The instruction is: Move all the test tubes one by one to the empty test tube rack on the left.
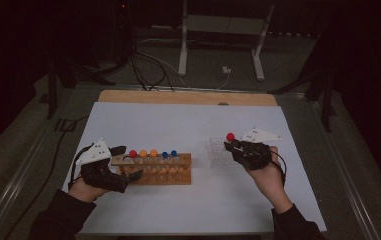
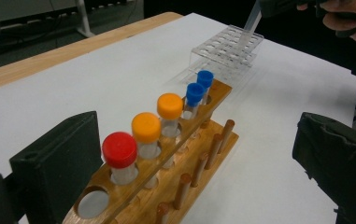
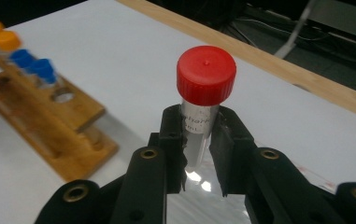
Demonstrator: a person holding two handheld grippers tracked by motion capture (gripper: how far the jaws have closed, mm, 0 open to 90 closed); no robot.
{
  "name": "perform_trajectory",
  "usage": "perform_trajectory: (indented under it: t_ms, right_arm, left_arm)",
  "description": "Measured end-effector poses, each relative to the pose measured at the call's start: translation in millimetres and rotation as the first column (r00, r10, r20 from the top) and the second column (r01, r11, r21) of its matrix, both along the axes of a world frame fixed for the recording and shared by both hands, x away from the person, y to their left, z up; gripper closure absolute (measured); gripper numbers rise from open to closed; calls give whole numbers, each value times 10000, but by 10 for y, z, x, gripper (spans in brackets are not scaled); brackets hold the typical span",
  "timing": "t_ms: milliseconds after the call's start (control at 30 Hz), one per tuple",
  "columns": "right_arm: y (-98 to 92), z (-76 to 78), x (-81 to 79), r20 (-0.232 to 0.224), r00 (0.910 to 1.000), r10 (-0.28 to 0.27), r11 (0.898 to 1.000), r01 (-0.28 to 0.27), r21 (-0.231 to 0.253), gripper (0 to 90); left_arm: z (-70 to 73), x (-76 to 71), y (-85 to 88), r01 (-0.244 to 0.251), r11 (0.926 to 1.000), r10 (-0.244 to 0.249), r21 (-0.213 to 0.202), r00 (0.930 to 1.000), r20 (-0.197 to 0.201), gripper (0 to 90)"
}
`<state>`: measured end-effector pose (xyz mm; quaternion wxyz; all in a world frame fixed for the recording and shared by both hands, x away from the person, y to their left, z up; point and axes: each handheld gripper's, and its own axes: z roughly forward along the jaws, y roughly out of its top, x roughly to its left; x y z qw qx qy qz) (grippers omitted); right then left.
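Item: red-capped tube (image 3: 202, 100), held upright in our right gripper (image 3: 198, 140), jaws clamped on its clear body just under the cap. In the high view it hangs above the near-left edge of the clear plastic rack (image 1: 218, 152).

Item: our left gripper (image 1: 123, 162), jaws apart on either side of the left end of the wooden rack (image 1: 153, 170); whether they press on it we cannot tell.

Risks, as we judge them: the tube's smooth wall may slip or tilt in the pads; its tip may catch a cell wall and shove the light clear rack; the wooden rack may shift if unsteadied.

Surroundings: red, two orange and two blue capped tubes (image 2: 168, 116) stand in the wooden rack, one end hole empty. White sheet (image 1: 178, 125) between the racks lies bare; nothing blocks the way.
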<state>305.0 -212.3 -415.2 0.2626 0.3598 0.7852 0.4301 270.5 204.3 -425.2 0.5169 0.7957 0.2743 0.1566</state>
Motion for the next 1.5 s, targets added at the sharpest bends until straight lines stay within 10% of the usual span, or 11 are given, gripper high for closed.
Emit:
perform_trajectory:
  t_ms: [800, 1500]
  right_arm:
    - [474, -262, -400, -843, 9724, 2175, 9752, -2202, -237, 747]
    - [625, -339, -540, -1064, 9527, 2845, 9561, -2901, -407, 747]
  left_arm:
    - [83, -25, -381, 1117, 9937, -1116, -40, 9933, 298, 22]
    - [82, -6, -1034, 2798, 9600, -2796, -20, 9594, 359, 192]
